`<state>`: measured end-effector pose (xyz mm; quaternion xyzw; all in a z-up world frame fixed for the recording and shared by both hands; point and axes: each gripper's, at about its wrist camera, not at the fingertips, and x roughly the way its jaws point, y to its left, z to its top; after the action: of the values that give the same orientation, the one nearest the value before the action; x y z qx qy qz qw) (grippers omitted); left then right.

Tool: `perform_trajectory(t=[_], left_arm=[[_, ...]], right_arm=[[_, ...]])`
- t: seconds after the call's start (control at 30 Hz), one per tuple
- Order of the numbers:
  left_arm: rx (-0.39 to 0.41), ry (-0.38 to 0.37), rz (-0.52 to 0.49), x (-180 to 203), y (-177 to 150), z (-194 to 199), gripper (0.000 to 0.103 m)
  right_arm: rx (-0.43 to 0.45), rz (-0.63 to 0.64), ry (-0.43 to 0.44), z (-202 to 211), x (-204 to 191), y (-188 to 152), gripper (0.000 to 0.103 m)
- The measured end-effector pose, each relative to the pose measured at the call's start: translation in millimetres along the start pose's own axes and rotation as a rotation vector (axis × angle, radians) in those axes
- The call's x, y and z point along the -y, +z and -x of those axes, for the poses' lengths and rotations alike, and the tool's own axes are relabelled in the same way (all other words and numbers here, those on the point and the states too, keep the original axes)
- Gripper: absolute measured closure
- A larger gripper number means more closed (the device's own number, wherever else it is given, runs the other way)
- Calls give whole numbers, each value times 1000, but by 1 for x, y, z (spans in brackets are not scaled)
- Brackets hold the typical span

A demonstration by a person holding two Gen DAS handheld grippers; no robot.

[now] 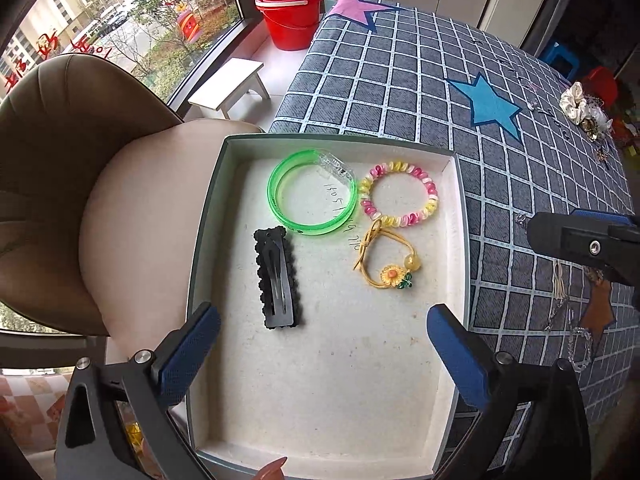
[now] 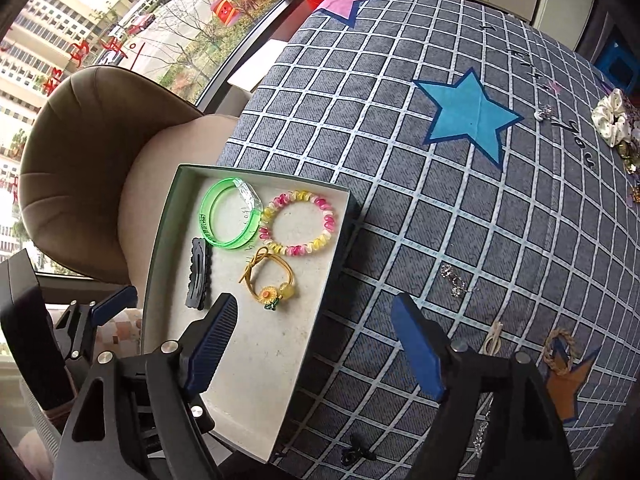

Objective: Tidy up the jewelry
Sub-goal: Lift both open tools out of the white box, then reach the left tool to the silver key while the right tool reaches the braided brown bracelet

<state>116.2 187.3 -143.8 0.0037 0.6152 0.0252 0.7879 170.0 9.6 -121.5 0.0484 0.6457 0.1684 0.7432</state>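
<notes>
Checked tablecloth [image 2: 400, 184] | left hand-held gripper [image 1: 324, 344] wide open, empty | right hand-held gripper [image 2: 316, 340] open, empty

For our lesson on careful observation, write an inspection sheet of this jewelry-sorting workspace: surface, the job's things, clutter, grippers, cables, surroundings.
Surface: checked tablecloth with star patches.
Job's things: box holds a green bangle, pink-yellow coil bracelet, sunflower hair tie and black hair clip; bangle and coil bracelet look to touch.
Clutter: loose pieces on the cloth, among them a white scrunchie, a braided ring and a small chain.
Grippers: left gripper open over the box, empty; right gripper open, empty.
Cables: nothing seen.
Surroundings: chair, window, red bucket, white stool.
</notes>
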Motion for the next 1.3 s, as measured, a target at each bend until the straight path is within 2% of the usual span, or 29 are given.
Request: perform_trajectory(t=[0.07,0.33,0.63,0.9,1.13,1.3], left_arm=[[2,2,-11,6,1,5,0],[28,37,-71,38,5,21,0],[-9,-11,-161,84,8,27,0],[-19,-26,-235,121,8,31,0],[-41,-41,-241,138,13,23,0],[-87,-55,-250,149,11,8,0]], right_arm=[[12,-21,-3,9,12,-8,17],[93,-135,-39,41,64,-36,16],[168,-276,-72,75,125,-67,15],[108,-364,-108,79,174,-95,15],[77,-451,-146,82,211,-122,15],[53,-504,-161,79,231,-140,15]])
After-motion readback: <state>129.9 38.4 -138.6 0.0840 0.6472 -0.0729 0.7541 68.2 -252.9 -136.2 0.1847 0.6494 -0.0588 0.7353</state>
